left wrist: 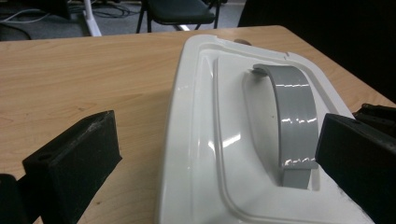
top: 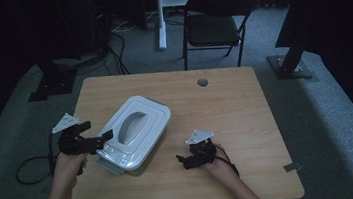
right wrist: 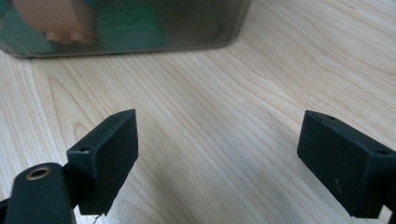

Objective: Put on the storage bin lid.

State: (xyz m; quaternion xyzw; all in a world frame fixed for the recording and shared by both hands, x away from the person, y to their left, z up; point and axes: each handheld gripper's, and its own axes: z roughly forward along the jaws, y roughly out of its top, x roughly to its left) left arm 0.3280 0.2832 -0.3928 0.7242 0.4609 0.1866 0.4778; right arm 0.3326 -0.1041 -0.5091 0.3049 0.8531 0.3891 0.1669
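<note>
A dim room with grey carpet holds a wooden table [top: 225, 104], and a folding chair [top: 213, 22] stands behind it at 12 o'clock. On the table's left half lies a white plastic box [top: 135, 132], its lid fitted with a curved grey handle [left wrist: 292, 116]; its translucent wall shows coloured blocks inside. The left gripper [top: 99, 137] is at the box's 8 o'clock corner, jaws spread wide on both sides of the lid, pressing nothing. The right gripper [top: 187, 159] rests at 4 o'clock of the box, jaws released, over bare wood.
</note>
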